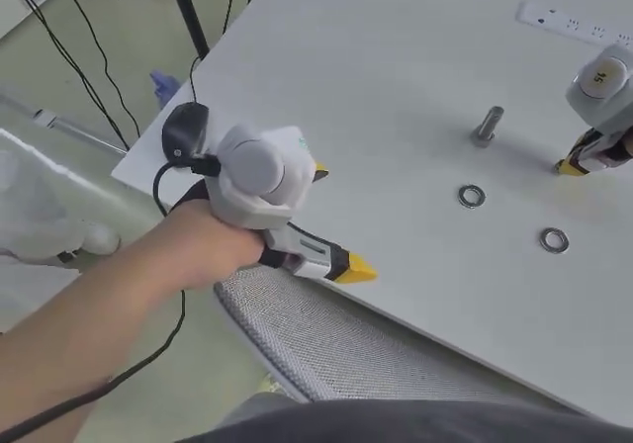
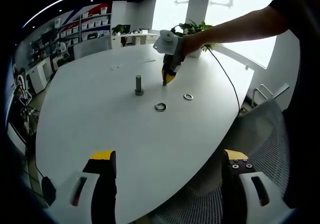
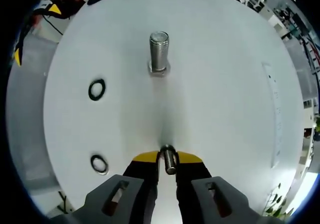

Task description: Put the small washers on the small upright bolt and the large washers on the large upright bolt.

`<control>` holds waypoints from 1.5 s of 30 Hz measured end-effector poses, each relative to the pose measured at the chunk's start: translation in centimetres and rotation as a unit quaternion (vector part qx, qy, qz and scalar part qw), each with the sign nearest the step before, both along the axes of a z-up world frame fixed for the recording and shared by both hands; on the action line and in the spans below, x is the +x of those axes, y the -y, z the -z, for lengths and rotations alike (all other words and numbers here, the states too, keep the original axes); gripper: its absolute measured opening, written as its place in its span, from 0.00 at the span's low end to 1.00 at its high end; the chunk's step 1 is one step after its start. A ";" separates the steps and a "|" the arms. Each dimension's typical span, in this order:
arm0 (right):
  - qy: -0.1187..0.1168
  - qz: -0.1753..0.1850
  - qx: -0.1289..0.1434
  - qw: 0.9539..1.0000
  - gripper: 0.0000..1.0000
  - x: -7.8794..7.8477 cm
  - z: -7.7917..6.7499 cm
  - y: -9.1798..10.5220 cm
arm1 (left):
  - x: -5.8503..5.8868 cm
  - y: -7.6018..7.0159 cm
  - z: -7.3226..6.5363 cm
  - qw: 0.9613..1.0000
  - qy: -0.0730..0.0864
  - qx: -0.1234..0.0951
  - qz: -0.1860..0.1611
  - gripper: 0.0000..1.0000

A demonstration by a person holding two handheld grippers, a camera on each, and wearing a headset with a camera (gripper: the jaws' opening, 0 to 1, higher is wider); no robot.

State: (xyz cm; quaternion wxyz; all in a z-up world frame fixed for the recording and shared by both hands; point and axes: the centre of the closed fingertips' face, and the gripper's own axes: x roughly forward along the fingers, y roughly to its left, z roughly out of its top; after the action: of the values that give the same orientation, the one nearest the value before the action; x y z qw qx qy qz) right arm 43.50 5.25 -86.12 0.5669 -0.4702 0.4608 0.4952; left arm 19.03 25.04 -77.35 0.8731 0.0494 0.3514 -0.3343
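Small bolt (image 3: 169, 161), threaded metal, pinched in R gripper (image 3: 169, 157) jaws; L gripper (image 2: 168, 156) jaws wide.

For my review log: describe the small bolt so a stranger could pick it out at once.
On the white table, a tall bolt stands free near the middle. Apart from it, the right gripper grips the small bolt: far thinner, and the one pinched between yellow tips.

Bright, even light washes the white table (image 1: 396, 67), and shadows are soft and faint. In the left gripper view the windows (image 2: 235, 6) at upper right blow out to glare. Both gripper views bend strongly toward their edges. The large bolt (image 3: 159, 51) and small bolt (image 3: 169, 160) look sharp, with glints.
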 end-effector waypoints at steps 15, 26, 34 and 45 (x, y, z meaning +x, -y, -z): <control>-0.004 0.007 0.005 1.000 0.12 0.0 0.0 -0.2 | 0.6 0.0 -0.4 1.000 0.006 -0.002 -0.010 0.87; -0.003 0.006 0.015 1.000 0.14 -0.2 -0.3 -0.2 | 1.9 0.2 -1.6 0.999 0.034 -0.006 -0.018 0.91; -0.009 0.008 0.044 0.999 0.32 0.6 -0.9 -0.7 | 2.7 0.6 -1.7 0.999 0.040 0.001 -0.018 0.91; -0.007 0.030 0.080 0.996 0.33 0.0 -4.1 -0.9 | 4.3 1.4 -1.0 0.999 0.040 0.012 -0.002 0.96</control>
State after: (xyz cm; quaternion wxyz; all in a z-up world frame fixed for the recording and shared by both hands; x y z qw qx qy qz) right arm 43.54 6.13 -82.02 0.6143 -0.4053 0.4375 0.5167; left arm 23.32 23.60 -76.38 0.8866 0.0722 0.3201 -0.3260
